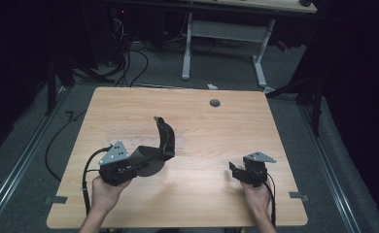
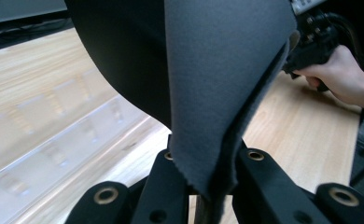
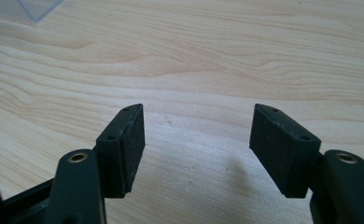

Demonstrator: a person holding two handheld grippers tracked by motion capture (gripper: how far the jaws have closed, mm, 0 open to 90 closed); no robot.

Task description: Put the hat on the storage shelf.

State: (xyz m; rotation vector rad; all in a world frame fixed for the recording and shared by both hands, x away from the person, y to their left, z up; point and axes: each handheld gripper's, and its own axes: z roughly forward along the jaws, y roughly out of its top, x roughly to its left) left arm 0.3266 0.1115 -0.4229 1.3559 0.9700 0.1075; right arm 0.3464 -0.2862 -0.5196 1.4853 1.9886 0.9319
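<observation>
My left gripper [image 1: 138, 165] is shut on a dark grey, floppy sheet of cloth-like material [image 1: 164, 141], which curls upward and away over the wooden table [image 1: 202, 194]. In the left gripper view the sheet [image 2: 217, 70] rises out of the closed jaws of that gripper [image 2: 208, 163], its raw edge pinched between them, and it hides much of what lies beyond. My right gripper [image 1: 235, 170] hovers low over the table's right front part. In the right gripper view it [image 3: 196, 140] stands open, with bare wood between its pads [image 3: 133, 144].
A clear plastic tray [image 1: 129, 131] lies flat on the table behind the left gripper, seen as a clear tray [image 2: 54, 149] in the left gripper view. A round grey grommet [image 1: 215, 103] sits near the far edge. A white desk frame [image 1: 226, 34] stands on the floor beyond.
</observation>
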